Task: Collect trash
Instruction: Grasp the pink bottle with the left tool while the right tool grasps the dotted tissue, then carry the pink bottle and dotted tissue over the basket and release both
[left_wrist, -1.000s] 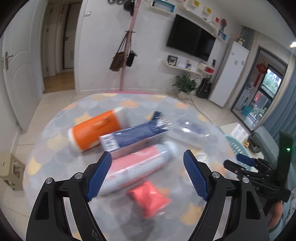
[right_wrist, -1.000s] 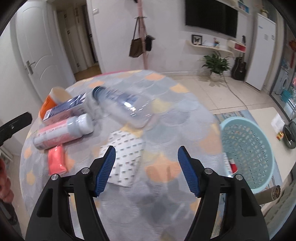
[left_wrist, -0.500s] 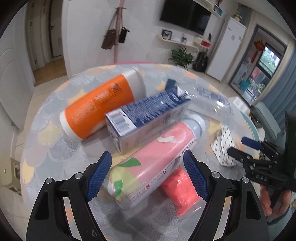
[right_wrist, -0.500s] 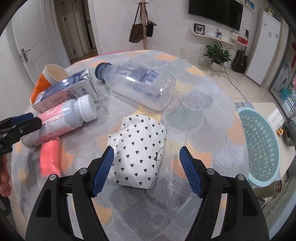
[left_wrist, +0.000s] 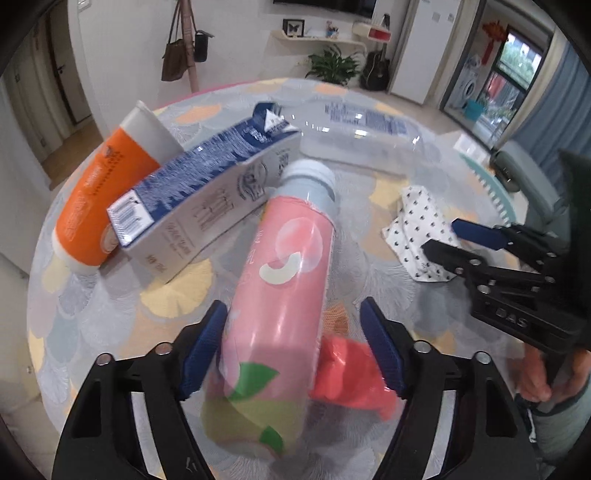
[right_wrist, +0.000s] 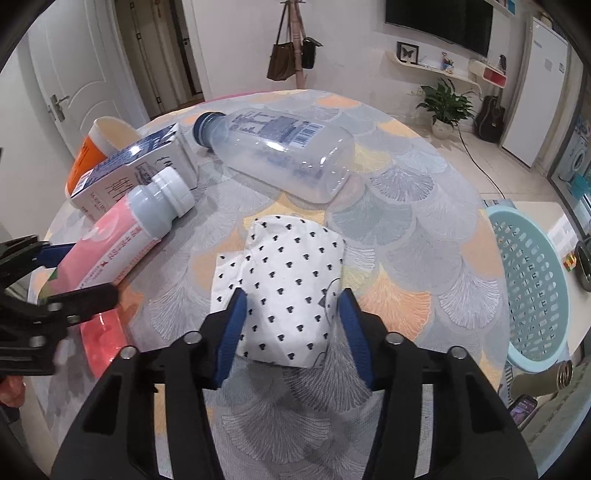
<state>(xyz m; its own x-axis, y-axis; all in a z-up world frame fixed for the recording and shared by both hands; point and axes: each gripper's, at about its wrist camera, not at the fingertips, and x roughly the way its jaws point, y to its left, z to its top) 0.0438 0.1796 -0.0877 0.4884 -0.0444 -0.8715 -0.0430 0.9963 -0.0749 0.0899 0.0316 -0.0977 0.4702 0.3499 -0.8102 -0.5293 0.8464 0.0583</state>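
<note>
With both pairs of fingers apart, the pink bottle (left_wrist: 280, 295) should be centred in the left gripper (left_wrist: 291, 347) and the dotted paper packet (right_wrist: 288, 295) in the right gripper (right_wrist: 291, 332) before either is closed.

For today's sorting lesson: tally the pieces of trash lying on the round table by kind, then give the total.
Bottles: 2, the pink bottle and the clear bottle.
Cartons: 1, the blue carton.
Cups: 1, the orange cup.
Wrappers: 2, the spotted wrapper and the red wrapper.
Total: 6
</note>
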